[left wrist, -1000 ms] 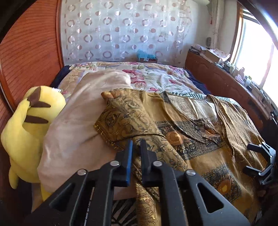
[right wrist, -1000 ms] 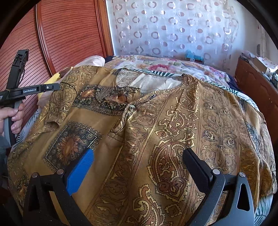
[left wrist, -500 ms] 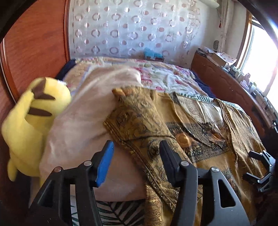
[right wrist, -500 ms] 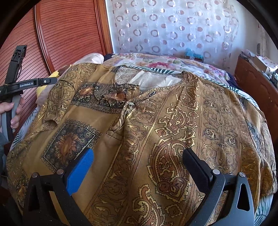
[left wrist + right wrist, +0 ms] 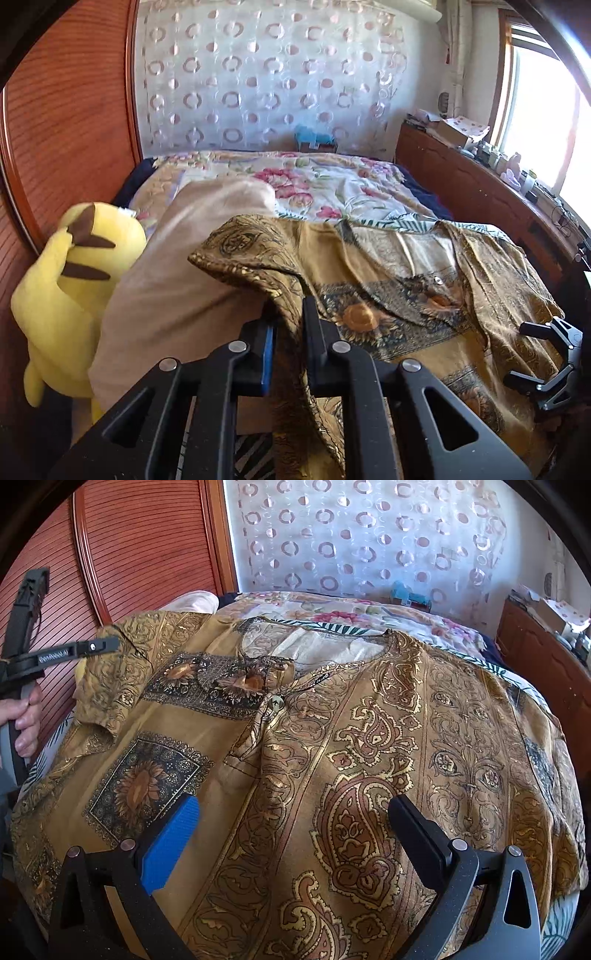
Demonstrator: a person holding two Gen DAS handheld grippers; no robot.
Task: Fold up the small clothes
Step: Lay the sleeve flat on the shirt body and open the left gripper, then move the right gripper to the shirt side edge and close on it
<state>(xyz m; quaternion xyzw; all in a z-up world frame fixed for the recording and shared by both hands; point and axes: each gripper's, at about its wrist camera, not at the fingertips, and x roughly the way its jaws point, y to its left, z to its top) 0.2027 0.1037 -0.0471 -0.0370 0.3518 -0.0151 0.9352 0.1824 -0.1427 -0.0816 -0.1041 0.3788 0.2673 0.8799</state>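
A gold-brown patterned shirt (image 5: 332, 746) lies spread front-up on the bed, collar toward the far wall. It also shows in the left wrist view (image 5: 406, 295). My left gripper (image 5: 288, 314) is shut on the edge of the shirt's sleeve (image 5: 255, 251), which drapes over a beige pillow. In the right wrist view the left gripper (image 5: 107, 644) shows at the left, by that sleeve. My right gripper (image 5: 291, 816) is open and empty, low over the shirt's lower front. It shows at the right edge of the left wrist view (image 5: 543, 354).
A beige pillow (image 5: 177, 280) and a yellow plush toy (image 5: 70, 280) lie at the bed's left side, by a wooden headboard (image 5: 66, 110). A floral bedspread (image 5: 325, 184) covers the far part. A wooden cabinet (image 5: 480, 192) runs along the right.
My left gripper opened half a second ago, moved forward, and has shut again on the sleeve edge. The right gripper has stayed open in place.
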